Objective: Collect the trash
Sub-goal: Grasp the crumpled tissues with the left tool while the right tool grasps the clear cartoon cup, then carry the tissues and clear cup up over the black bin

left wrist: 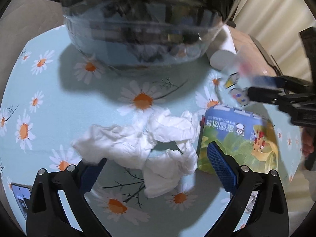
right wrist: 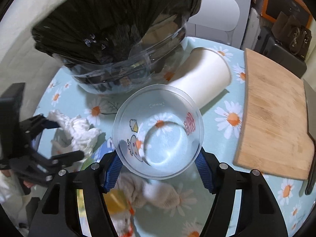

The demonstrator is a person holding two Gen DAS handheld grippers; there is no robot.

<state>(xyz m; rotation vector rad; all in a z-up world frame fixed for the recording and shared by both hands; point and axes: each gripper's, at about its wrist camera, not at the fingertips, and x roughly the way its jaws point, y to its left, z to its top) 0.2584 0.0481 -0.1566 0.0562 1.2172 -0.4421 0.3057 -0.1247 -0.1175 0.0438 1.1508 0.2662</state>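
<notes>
Between the right gripper's (right wrist: 158, 169) pads sits a clear cup (right wrist: 158, 138), clamped, while the left gripper (left wrist: 156, 169) hangs open over a tissue (left wrist: 142, 144).

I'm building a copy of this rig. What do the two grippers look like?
Both match. The left hand-held gripper and right hand-held gripper have black plastic frames with cut-out slots, silver round bolts, and blue ridged pads on the fingers. No cables or sleeves show.

Clear printed plastic cup (right wrist: 158, 136) held tilted — crumpled white tissue (left wrist: 146, 148) lies flat.
</notes>
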